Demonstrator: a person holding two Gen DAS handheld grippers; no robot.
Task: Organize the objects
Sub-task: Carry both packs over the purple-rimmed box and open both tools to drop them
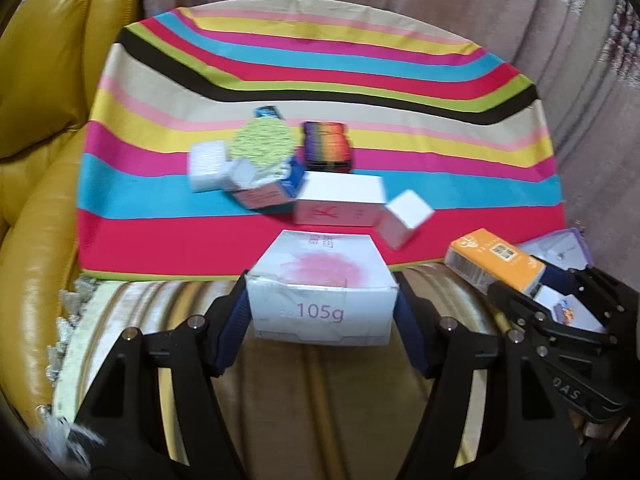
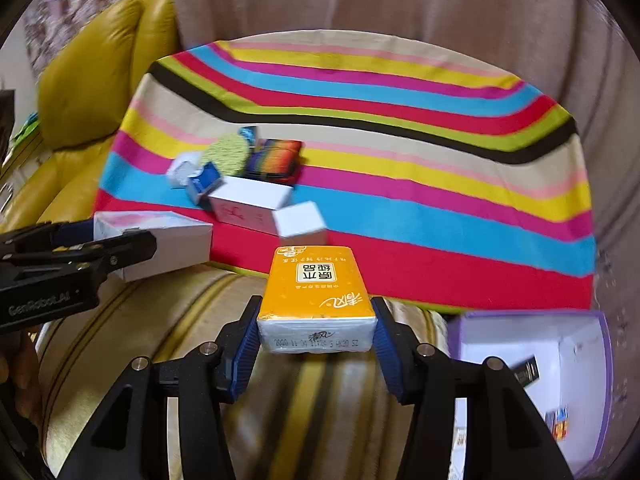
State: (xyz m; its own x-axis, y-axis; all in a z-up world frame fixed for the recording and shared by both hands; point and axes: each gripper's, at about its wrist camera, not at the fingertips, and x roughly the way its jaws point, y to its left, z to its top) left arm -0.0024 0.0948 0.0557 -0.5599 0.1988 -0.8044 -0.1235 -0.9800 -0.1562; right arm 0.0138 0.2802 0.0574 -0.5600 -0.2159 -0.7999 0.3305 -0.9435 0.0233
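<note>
Left wrist view. The left gripper point(image 1: 322, 304) is seen clamped on a white carton point(image 1: 320, 288) printed "105g" with a pink smudge on top; both blue pads point(image 1: 230, 328) press its side faces. The carton is held above the near edge of the striped cloth point(image 1: 320, 80), over the beige ribbed sofa cover point(image 1: 320, 400). On the cloth, toward its near-left part, a cluster is noted: a long white box point(image 1: 340, 200) with red print, a small white cube point(image 1: 404, 218) touching its right end, a rainbow-striped box point(image 1: 328, 146) just behind it, a green woven disc point(image 1: 262, 148) leaning on a blue-and-white box point(image 1: 264, 196), and a small white carton point(image 1: 206, 166) at the far left of the group. A yellow leather cushion point(image 1: 48, 100) lies along the left edge. At the right edge the right gripper is seen from the side, gripping an orange tissue pack point(image 1: 494, 266).

Right wrist view. The right gripper point(image 2: 316, 332) is closed on the orange tissue pack point(image 2: 316, 288), pads pressed to both sides, held over the near edge of the striped cloth point(image 2: 400, 120). A purple-walled open box point(image 2: 604, 360) sits off the cloth's near-right corner, with small items inside, blurred. The left gripper point(image 2: 132, 248) with the white carton point(image 2: 160, 240) is seen at the left, at the cloth's near-left corner. The same cluster is noted on the left part of the cloth.
</note>
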